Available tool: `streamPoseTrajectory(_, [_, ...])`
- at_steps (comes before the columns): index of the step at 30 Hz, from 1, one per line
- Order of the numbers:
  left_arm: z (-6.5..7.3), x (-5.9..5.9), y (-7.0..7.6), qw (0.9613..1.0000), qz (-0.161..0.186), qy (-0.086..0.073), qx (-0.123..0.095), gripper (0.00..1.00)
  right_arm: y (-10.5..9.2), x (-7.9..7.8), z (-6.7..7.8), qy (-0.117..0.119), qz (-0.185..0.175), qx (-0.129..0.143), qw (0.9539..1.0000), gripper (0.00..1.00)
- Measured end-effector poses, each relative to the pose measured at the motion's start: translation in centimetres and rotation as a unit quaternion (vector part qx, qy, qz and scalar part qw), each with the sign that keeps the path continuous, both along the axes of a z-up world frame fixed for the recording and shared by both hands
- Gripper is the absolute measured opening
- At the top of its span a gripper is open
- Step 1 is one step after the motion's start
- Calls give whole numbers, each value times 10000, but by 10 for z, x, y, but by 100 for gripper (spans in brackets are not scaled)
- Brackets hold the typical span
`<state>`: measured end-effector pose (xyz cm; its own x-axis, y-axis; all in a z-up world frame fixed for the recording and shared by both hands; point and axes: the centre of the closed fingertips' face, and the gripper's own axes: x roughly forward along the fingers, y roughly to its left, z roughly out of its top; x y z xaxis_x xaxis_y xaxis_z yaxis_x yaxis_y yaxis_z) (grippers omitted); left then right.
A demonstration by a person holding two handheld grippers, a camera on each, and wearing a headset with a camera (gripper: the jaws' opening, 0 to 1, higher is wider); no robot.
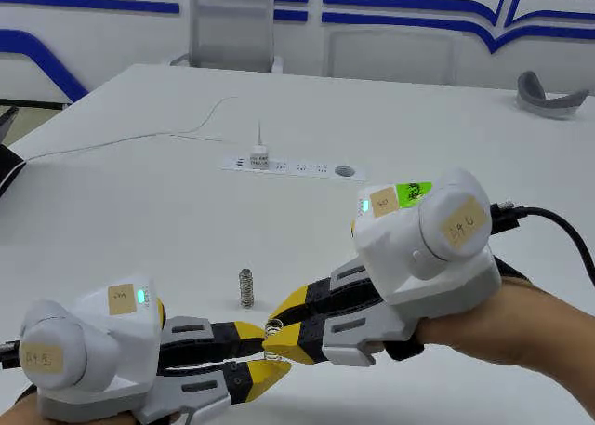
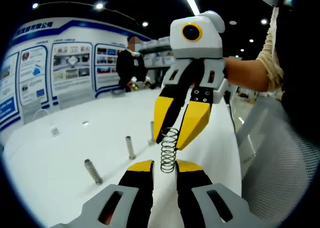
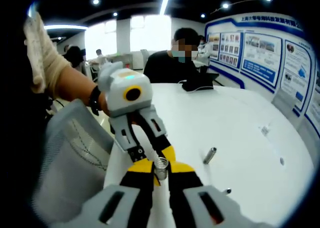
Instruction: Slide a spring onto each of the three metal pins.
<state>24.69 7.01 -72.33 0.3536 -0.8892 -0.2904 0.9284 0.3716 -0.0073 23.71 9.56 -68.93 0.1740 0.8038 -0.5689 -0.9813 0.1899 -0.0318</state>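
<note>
looking down through the headset, i see both grippers meeting tip to tip over the near edge of the desk [image 1: 112, 211], with one spring [image 2: 169, 148] between them. the right gripper [image 3: 161, 169] has its jaws narrow, yellow tips snug on either side of the spring's end coil, so it is holding the spring. the left gripper [image 2: 164, 165] comes at it from the opposite side, its jaws also narrow around the other end. from its own view one tip touches the coils and the other shows a sliver of gap, so i cannot tell whether it is really gripping. the spring is off the desk, held clear of the surface.

just behind the tips, towards the middle of the desk, stands a loaded pin [image 1: 246, 287] (upright, a coil already around it). the left gripper view shows a bare pin [image 2: 130, 147] beside it and a second bare pin [image 2: 151, 133] just past that. a power strip [image 1: 288, 166] lies further towards the far edge.
</note>
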Motion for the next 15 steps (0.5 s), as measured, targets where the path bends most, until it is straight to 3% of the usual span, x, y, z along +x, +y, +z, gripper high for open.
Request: streamPoseTrajectory(15, [-1,6,11,9996,248,94,-80,34,-10,13,6,-84,-200,38,9998,12])
